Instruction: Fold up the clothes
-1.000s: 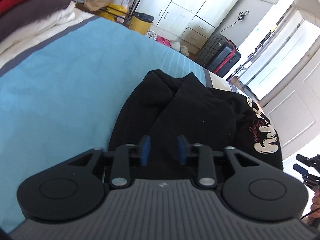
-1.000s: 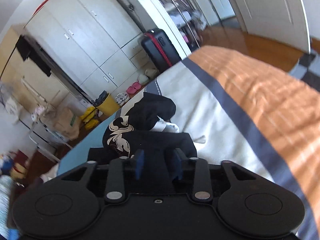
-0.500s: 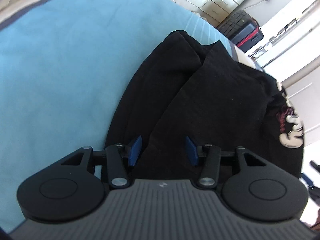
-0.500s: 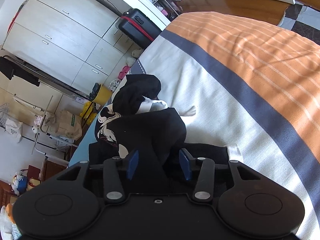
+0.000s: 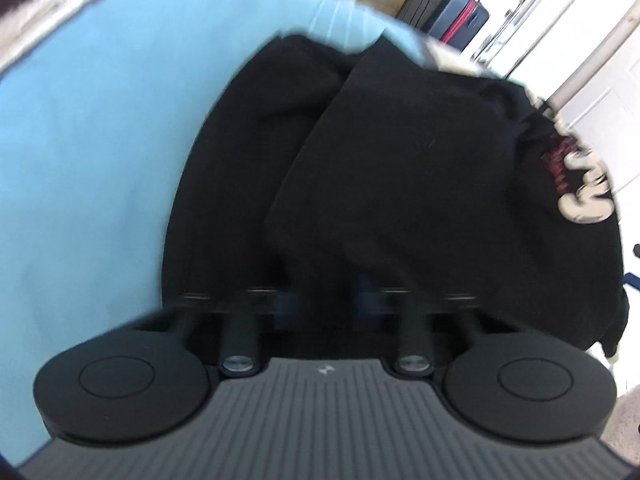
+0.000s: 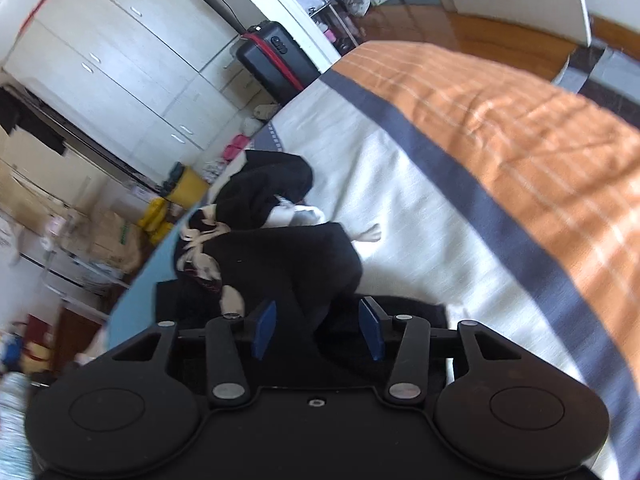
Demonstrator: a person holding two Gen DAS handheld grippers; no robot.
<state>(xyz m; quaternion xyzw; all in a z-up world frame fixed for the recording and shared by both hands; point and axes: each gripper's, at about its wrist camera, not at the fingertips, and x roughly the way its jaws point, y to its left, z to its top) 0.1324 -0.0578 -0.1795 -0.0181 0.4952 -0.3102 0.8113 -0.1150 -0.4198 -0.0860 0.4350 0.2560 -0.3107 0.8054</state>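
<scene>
A black sweatshirt (image 5: 400, 160) with a cream and red print (image 5: 580, 196) lies bunched on the bed. In the blurred left wrist view, my left gripper (image 5: 326, 300) hangs low over its near edge. Its jaws stand apart and a fold of black cloth runs up between them. In the right wrist view the same sweatshirt (image 6: 280, 264) shows its print (image 6: 200, 256) and a white inner part (image 6: 296, 214). My right gripper (image 6: 318, 332) is open, with a ridge of black cloth lying between the blue pads (image 6: 264, 328), which do not pinch it.
The bed cover is light blue (image 5: 100, 160) on the left side, white (image 6: 420, 220) with a grey band, then orange (image 6: 520, 120). Past the bed's far edge stand a black suitcase (image 6: 276, 60), a yellow bin (image 6: 190, 184) and white cabinets (image 6: 120, 60).
Both grippers have spread their jaws wider than a second ago. The left one has dropped closer to the sweatshirt and is moving, so its view is blurred. The right view has shifted slightly.
</scene>
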